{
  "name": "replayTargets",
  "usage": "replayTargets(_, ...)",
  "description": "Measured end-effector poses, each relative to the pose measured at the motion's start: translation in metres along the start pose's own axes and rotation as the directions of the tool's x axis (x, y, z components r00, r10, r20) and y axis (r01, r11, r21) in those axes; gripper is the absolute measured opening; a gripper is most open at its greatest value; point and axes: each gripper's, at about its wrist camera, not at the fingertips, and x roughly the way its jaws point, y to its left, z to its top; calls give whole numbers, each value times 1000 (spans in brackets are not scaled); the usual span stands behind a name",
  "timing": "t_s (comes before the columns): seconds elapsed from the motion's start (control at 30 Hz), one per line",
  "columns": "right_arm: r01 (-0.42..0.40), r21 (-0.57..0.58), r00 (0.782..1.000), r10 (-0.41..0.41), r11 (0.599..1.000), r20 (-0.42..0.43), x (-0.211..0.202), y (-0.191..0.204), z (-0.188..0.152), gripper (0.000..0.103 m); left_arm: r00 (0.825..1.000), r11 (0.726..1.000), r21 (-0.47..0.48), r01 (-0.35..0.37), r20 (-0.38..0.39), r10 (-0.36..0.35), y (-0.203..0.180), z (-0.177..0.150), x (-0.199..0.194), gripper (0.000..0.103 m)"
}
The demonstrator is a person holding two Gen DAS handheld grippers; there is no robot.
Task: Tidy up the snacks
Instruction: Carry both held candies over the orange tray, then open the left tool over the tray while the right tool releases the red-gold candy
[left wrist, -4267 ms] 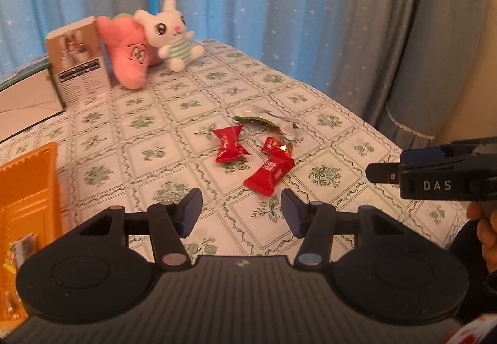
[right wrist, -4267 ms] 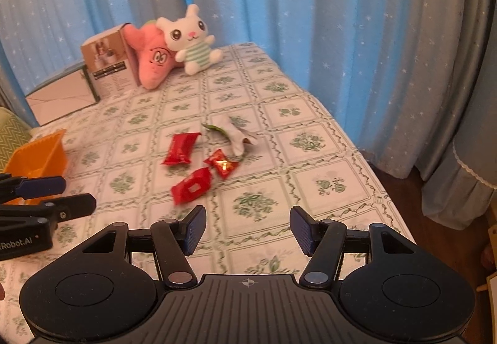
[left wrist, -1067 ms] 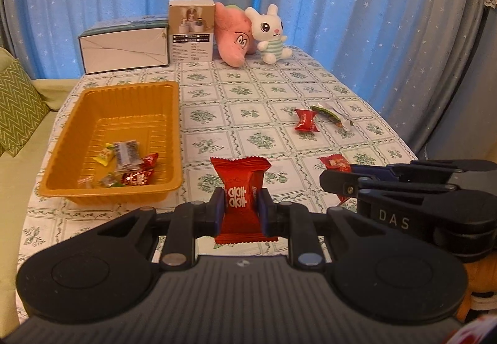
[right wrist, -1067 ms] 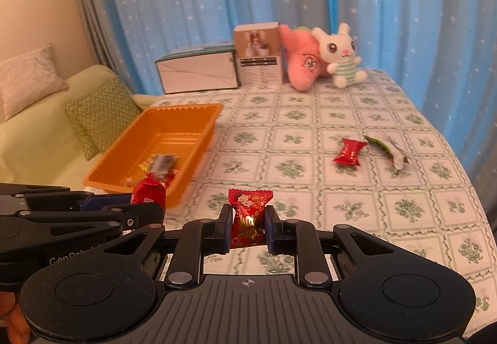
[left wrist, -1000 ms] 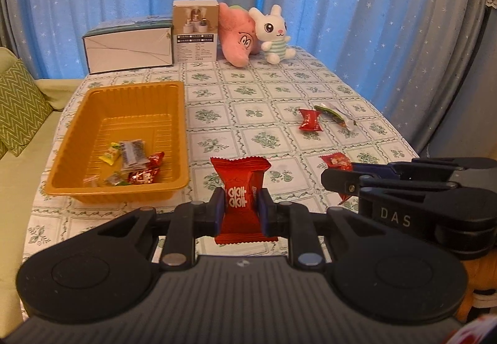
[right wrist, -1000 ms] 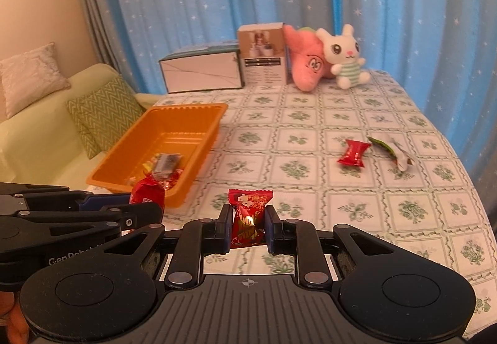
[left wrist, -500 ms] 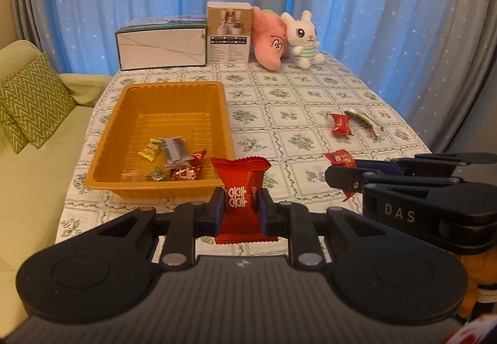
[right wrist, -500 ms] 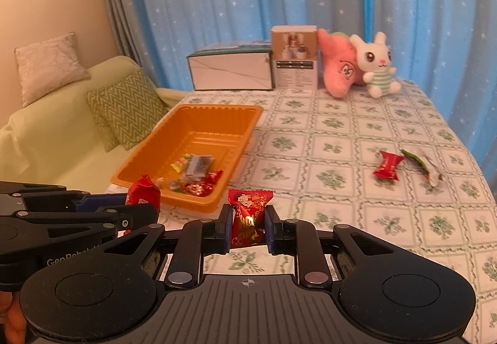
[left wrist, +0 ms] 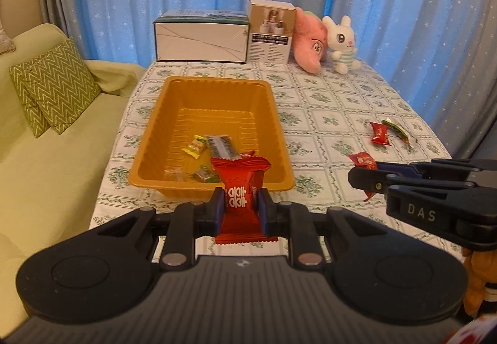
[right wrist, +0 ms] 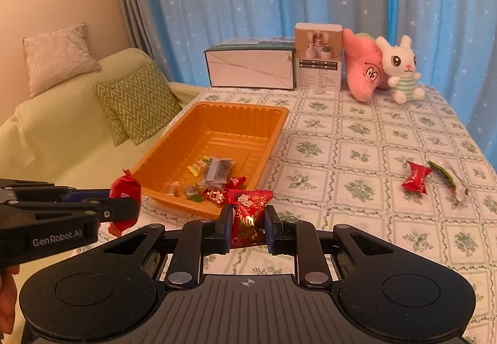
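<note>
Left wrist view: our left tool [left wrist: 239, 208] clamps a red snack packet [left wrist: 239, 198] upright, long axis vertical, near the orange tray [left wrist: 155, 157]. Our right tool [right wrist: 248, 227] grips a red candy [right wrist: 248, 216] above the floral-clothed worktop [right wrist: 372, 157]; blue curtains [left wrist: 124, 2] behind.

2 grippers, left gripper [left wrist: 239, 208] and right gripper [right wrist: 248, 225], 1 red snack pack in each: plain red pack [left wrist: 239, 191] left, patterned red pack [right wrist: 248, 216] right. 1 orange tray [left wrist: 155, 139] ahead of both, approx 6 small snacks inside, exact no. unclear. 2 loose snacks far right of grippers: red candy [right wrist: 416, 177], green-white wrapper [right wrist: 449, 177]. 2 boxes, 2 plush toys at desk's far end.
</note>
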Motion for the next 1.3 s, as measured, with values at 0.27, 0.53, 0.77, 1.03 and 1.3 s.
replayTargets(0.27,-17,-9,1000,17,1000,-2,27,8,17,21,1000,1000,-8,-24,-3,24,24,18,17,20)
replayTargets(0.53,-22,-1,1000,22,1000,-9,63,9,41,21,1000,1000,6,-29,-10,29,37,44,47,20)
replayTargets(0.77,-27,7,999,27,1000,-20,94,11,58,21,1000,999,-20,-25,-17,25,51,63,73,20)
replayTargets(1.03,-28,20,999,29,999,-42,135,5,73,21,999,999,-22,-30,-41,29,67,76,112,20)
replayTargets(1.3,-30,44,997,33,999,-65,165,-3,83,21,996,999,-7,-32,-80,31,75,83,146,20)
